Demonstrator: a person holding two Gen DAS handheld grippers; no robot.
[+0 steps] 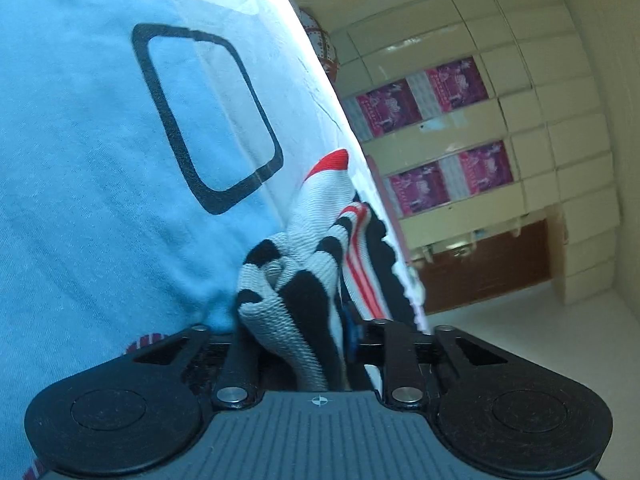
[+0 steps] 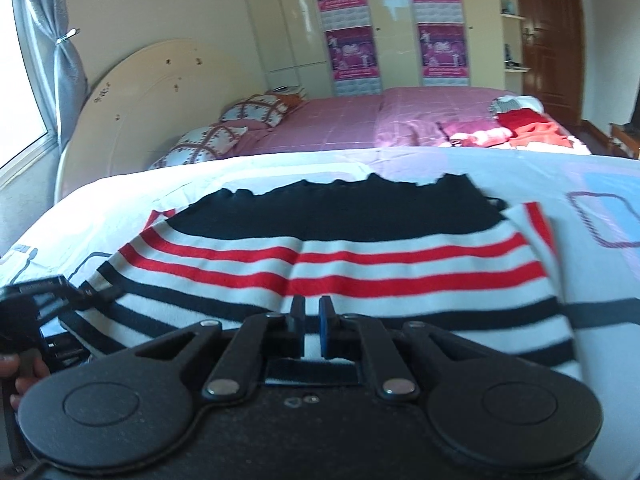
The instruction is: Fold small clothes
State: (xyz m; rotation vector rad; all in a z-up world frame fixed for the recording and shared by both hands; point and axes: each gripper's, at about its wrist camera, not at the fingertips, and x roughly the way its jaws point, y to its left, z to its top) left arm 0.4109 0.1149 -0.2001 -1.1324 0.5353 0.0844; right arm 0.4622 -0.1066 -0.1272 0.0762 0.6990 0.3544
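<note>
A knit garment (image 2: 360,264) with red, black and white stripes and a black upper part lies spread on a pale printed sheet (image 2: 600,280). My right gripper (image 2: 313,316) sits at its near hem, jaws almost together with a strip of the white cloth pinched between them. In the left wrist view the same striped garment (image 1: 304,240) is bunched up and fills the gap of my left gripper (image 1: 308,340), which is shut on it; its fingertips are mostly hidden by the folds. The left gripper (image 2: 36,300) also shows at the left edge, with a hand (image 2: 16,372) holding it.
Behind the sheet is a bed with a pink cover (image 2: 360,124), patterned pillows (image 2: 208,140) and a pile of red and white clothes (image 2: 532,128) at its right end. A cream wardrobe with purple posters (image 2: 352,40), a brown door (image 2: 548,40) and a curtained window (image 2: 24,80) line the room.
</note>
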